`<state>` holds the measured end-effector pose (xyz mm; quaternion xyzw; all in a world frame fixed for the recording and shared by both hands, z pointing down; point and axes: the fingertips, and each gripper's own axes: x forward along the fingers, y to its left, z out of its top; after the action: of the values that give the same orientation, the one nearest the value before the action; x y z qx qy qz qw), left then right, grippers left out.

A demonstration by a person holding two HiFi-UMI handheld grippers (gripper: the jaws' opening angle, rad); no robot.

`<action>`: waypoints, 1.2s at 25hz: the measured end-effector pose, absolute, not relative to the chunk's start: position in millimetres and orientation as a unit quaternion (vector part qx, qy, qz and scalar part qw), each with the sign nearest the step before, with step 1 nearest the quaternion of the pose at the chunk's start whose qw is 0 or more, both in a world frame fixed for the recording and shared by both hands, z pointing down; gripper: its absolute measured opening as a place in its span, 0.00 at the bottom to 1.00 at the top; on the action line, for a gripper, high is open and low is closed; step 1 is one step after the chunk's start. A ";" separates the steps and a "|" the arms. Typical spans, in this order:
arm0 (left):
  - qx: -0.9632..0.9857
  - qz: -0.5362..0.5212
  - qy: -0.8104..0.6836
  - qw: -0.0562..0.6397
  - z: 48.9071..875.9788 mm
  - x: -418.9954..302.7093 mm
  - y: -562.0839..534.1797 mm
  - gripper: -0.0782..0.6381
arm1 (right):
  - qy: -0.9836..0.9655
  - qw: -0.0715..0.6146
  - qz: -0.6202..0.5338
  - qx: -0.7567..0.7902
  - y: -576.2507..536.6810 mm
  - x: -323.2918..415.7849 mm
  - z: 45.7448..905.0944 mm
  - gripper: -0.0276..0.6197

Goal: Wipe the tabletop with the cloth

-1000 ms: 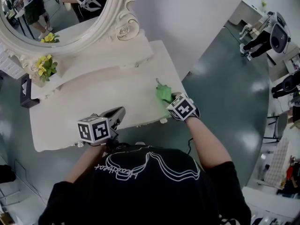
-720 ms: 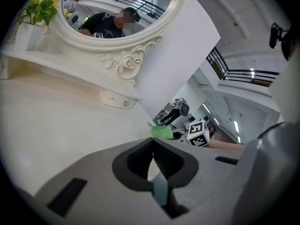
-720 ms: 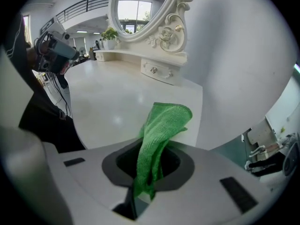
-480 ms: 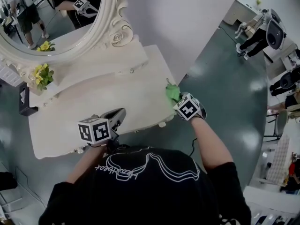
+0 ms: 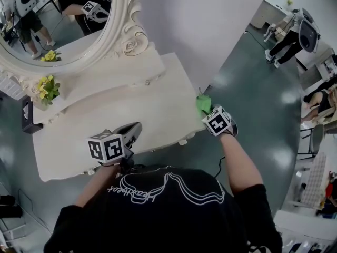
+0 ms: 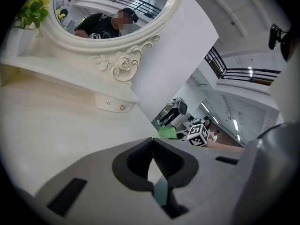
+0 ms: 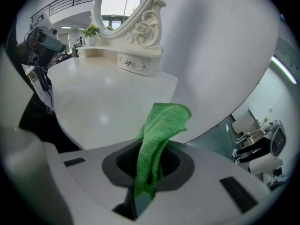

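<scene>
Where the head view looks down past a black shirt (image 5: 163,204), the left gripper (image 5: 134,126) hovers over the near edge of the white tabletop (image 5: 105,115), and the right gripper (image 5: 208,111) sits at its right-hand edge. From above, the marker cubes cover both sets of jaws. The left gripper view (image 6: 153,146) supplies what is hidden there: the jaws meet at their tips with nothing between them, only bare tabletop (image 6: 56,125) beyond. The right gripper view (image 7: 149,172) shows its jaws pinched tight on the green cloth (image 7: 161,125), which stands up out of them in a folded strip, its free end curling over. In the head view the cloth (image 5: 203,103) is a small green tuft at the tabletop's right rim, close to the grey floor (image 5: 253,99); whether it touches the rim cannot be told.

Farther off, the right gripper view takes in the whole sweep of tabletop (image 7: 103,97) to a small drawer (image 7: 133,63) beneath an ornate oval mirror (image 7: 124,8). The head view adds yellow flowers (image 5: 47,86) on the raised shelf at the left. Only the left gripper view catches the cloth (image 6: 167,133) and the right gripper's cube together beyond the tabletop's far corner.
</scene>
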<state>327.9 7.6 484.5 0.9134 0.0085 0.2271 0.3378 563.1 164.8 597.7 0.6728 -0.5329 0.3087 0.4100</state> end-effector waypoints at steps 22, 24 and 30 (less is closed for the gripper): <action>0.937 0.159 0.033 0.310 409.7 323.3 22.0 0.12 | -0.701 0.004 0.187 0.688 111.4 441.1 416.6 0.13; 0.944 0.148 0.036 0.292 397.8 323.1 23.9 0.12 | -0.712 -0.022 0.174 0.680 108.0 426.7 400.5 0.13; 0.956 0.130 0.044 0.260 380.4 320.6 34.3 0.12 | -0.726 -0.057 0.141 0.671 108.3 400.7 370.0 0.13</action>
<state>320.6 34.3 380.4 0.9559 0.0444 0.1295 0.2599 400.7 108.3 370.0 0.6710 -0.7257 0.1410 -0.0569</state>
